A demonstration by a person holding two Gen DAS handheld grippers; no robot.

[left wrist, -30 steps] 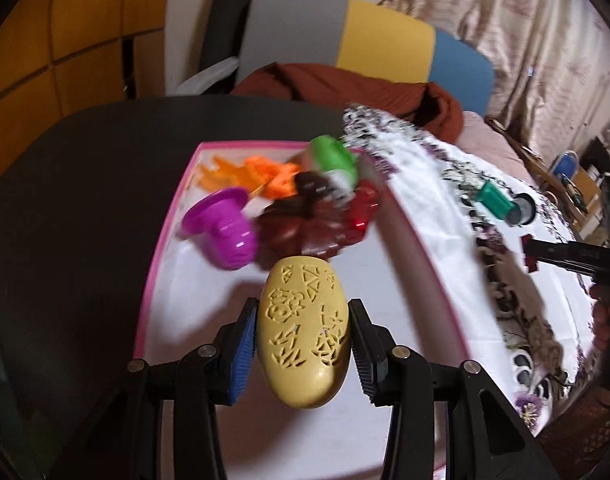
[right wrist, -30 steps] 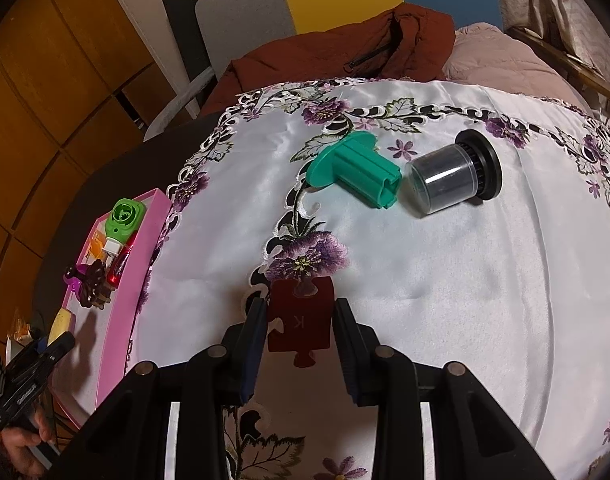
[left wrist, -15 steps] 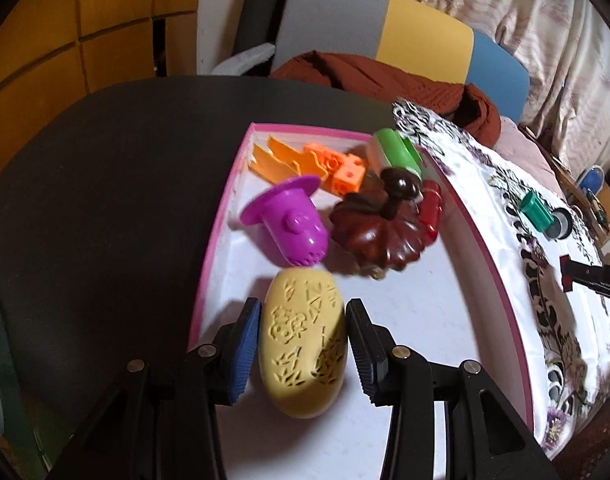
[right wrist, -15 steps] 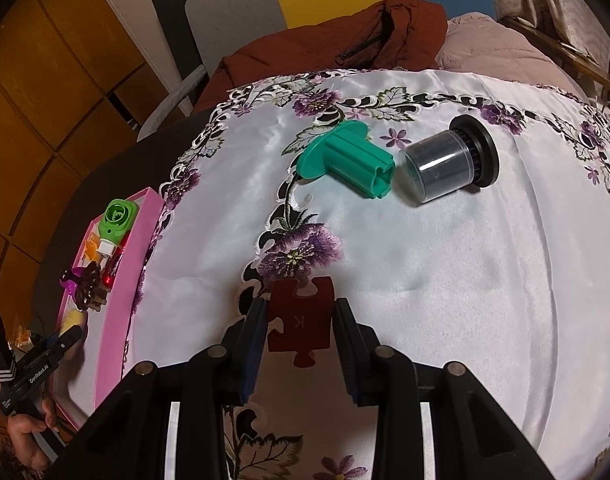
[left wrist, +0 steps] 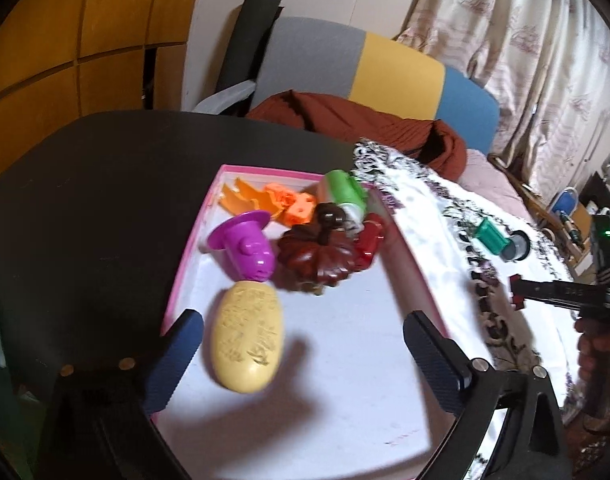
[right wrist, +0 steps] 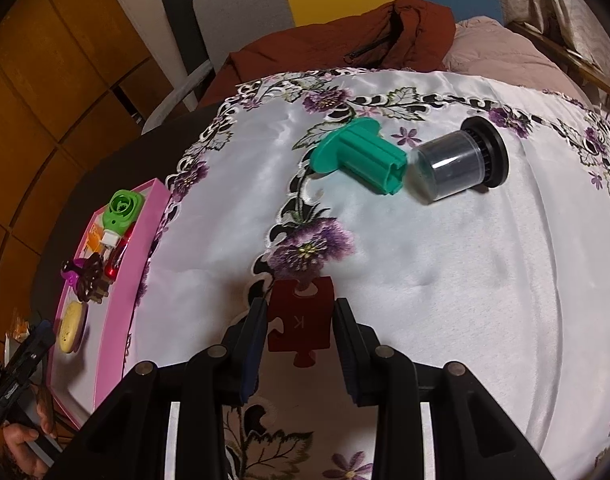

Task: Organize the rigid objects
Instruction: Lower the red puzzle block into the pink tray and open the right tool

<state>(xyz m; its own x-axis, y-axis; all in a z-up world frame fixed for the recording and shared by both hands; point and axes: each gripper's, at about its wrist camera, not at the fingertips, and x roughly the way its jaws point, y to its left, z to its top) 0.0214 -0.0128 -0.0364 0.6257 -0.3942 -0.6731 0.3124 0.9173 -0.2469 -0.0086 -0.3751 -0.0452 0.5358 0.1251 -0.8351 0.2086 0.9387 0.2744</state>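
Observation:
My left gripper (left wrist: 305,354) is open wide over the pink-rimmed tray (left wrist: 193,240). The yellow oval case (left wrist: 247,338) lies free on the tray floor beside the left finger. Behind it sit a purple cup (left wrist: 245,250), a brown pumpkin shape (left wrist: 317,256), orange pieces (left wrist: 281,202), a green-capped piece (left wrist: 343,192) and a red piece (left wrist: 369,240). My right gripper (right wrist: 299,324) is shut on a dark red puzzle piece (right wrist: 301,316), held just above the white floral cloth (right wrist: 425,260). A teal flanged piece (right wrist: 357,156) and a dark cylinder (right wrist: 461,164) lie on the cloth further ahead.
The tray (right wrist: 141,224) sits on a black table (left wrist: 85,208) at the cloth's left edge. A chair with a brown jacket (right wrist: 345,44) stands behind the table. Curtains (left wrist: 525,40) hang at the far right.
My left gripper opened and let go of the yellow case, which now rests on the tray. My right gripper kept its hold on the puzzle piece and barely moved.

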